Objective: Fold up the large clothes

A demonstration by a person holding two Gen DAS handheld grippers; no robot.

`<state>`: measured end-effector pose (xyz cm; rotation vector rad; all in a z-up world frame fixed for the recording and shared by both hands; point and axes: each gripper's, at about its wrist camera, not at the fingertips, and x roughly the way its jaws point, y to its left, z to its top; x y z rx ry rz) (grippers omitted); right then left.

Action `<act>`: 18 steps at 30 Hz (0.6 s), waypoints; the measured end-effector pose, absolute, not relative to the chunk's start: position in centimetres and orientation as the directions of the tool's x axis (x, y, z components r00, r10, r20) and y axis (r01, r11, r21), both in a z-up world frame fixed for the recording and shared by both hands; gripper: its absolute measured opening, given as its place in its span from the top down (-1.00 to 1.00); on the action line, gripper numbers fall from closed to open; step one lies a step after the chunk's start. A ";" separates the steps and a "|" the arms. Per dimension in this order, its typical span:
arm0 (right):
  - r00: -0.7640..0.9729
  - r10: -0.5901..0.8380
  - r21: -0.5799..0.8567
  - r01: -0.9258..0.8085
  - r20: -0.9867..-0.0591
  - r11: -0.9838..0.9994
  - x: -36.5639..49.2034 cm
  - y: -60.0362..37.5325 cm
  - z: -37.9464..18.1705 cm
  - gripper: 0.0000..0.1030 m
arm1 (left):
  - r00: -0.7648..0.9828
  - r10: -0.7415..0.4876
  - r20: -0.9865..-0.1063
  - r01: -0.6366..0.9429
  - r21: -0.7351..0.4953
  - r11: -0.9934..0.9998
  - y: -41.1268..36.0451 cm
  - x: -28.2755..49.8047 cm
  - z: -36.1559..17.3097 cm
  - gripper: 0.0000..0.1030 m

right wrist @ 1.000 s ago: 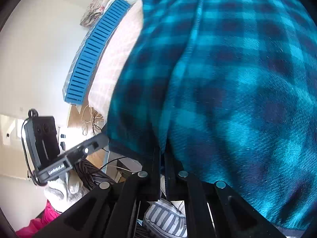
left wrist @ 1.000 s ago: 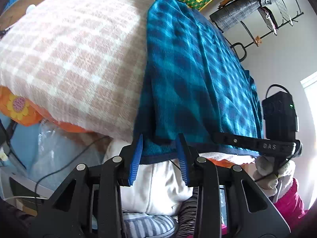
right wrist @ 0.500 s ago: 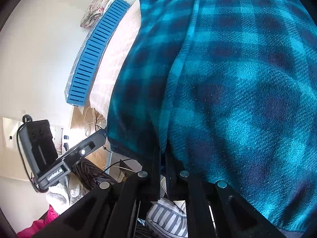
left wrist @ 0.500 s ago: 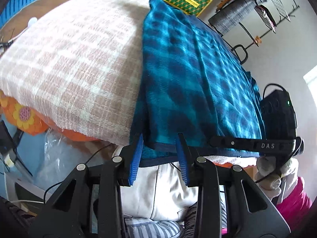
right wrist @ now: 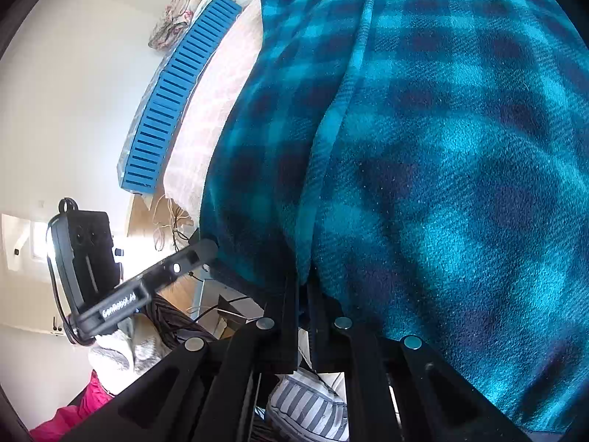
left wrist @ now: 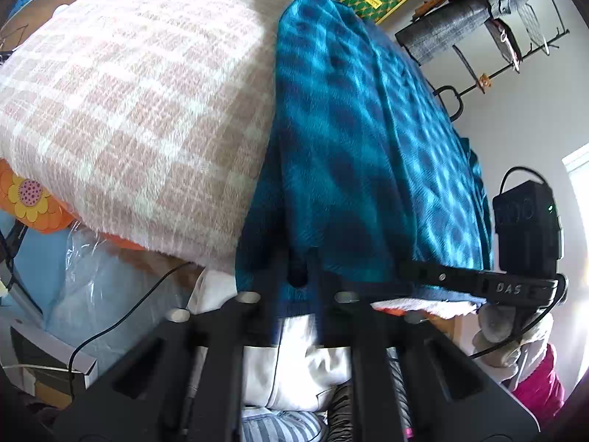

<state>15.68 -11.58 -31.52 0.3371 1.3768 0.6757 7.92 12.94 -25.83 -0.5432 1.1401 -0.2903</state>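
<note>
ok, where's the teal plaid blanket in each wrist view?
Left wrist: teal plaid blanket fills centre to right, its near hem pinched in the left gripper.
Right wrist: it fills centre and right, a fold clamped in the right gripper.
Shared landmark: pink check blanket beside it.

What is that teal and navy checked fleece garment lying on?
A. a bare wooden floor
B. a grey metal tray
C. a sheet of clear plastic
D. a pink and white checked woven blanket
D: in the left wrist view the teal and navy checked fleece garment is spread over the pink and white checked woven blanket, which shows bare beside it and again under its near hem.
</note>
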 end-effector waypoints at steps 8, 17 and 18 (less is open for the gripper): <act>0.068 0.632 0.594 -0.280 -0.772 0.754 14.4 -10.8 -29.6 0.99 | 0.442 -0.477 -0.759 -0.038 -0.548 0.836 13.9 6.2 -24.0 0.90; 0.045 0.597 0.559 -0.301 -0.801 0.773 14.4 -10.1 -30.6 0.89 | 0.402 -0.481 -0.780 -0.063 -0.547 0.835 14.2 6.2 -25.4 0.78; 0.058 0.592 0.548 -0.314 -0.804 0.775 14.3 -10.2 -30.1 0.88 | 0.396 -0.502 -0.769 -0.080 -0.573 0.816 14.7 6.4 -25.3 0.64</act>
